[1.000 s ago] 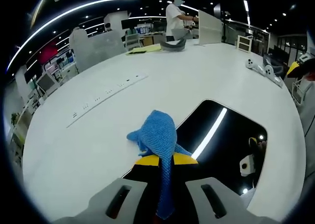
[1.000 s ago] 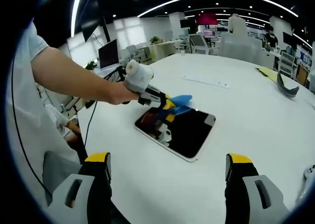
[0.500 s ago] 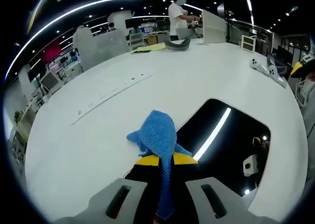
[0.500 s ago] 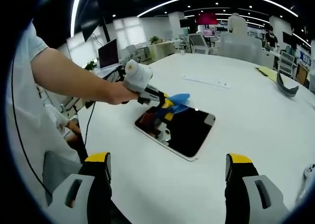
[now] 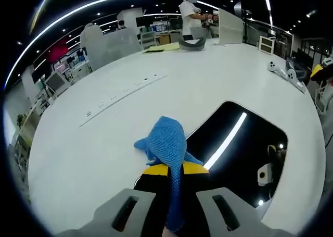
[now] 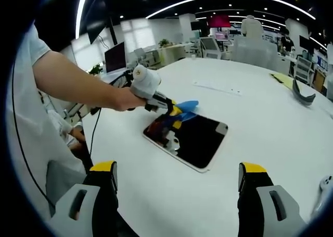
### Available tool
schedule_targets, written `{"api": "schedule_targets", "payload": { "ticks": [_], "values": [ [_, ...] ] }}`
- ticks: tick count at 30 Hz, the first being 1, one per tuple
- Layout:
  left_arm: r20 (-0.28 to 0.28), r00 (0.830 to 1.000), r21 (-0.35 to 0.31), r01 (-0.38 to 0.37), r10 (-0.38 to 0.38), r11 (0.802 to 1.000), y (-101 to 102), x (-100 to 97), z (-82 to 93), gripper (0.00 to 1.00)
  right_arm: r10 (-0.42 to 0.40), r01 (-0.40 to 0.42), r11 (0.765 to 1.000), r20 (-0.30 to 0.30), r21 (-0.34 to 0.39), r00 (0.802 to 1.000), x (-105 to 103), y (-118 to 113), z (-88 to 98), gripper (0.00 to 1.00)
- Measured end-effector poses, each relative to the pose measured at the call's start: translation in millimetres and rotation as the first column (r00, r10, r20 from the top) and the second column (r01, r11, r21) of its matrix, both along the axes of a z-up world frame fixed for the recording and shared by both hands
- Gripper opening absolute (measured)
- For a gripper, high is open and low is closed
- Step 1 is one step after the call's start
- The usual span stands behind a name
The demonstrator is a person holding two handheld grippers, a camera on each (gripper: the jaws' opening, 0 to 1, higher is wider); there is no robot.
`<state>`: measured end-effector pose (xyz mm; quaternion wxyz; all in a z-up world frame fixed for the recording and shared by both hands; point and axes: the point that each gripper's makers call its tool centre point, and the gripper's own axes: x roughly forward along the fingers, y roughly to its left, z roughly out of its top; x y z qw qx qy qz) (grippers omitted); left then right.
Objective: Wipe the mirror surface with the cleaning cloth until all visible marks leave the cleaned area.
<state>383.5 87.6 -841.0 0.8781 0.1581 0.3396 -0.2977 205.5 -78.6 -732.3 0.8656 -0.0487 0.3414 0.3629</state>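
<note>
One bench [image 6: 270, 122]: white, rounded, carrying everything below; its far edge runs out of the left gripper view.

One mirror [image 6: 195, 138]: dark rectangular slab with rounded corners, lying flat on the bench. In the left gripper view the mirror [image 5: 244, 148] reflects a ceiling light strip, and its near corner is hidden behind the cloth and fingers.

One person's arm [image 6: 78, 83]: bare forearm with a white sleeve, its hand wrapped around the left gripper's handle.

Two grippers. Left gripper [image 6: 174, 114]: yellow-tipped fingers pinching the cloth, held over the mirror's far corner; in its own view, the left gripper [image 5: 174, 170] has the cloth trapped between its pressed tips. Right gripper [image 6: 177, 182]: fingers spread wide, holding nothing, poised above the bench well short of the mirror.

One cloth [image 5: 166, 143]: blue, knitted, bunched into a point, draped over the mirror's edge onto the bench. In the right gripper view the cloth [image 6: 187, 105] is small and partly covered by the fingers.

Marks on the mirror: too small to make out.
</note>
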Motion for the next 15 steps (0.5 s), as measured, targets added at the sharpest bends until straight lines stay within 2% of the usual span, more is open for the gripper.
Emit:
{"api": "schedule_targets", "payload": {
  "ticks": [15],
  "values": [
    [-0.022,1.000,0.005,-0.003,0.003,1.000,6.3,-9.8,0.3,0.04,-0.005,0.005,1.000,0.011,-0.004,1.000,-3.3,-0.6,4.4,0.97]
  ]
}}
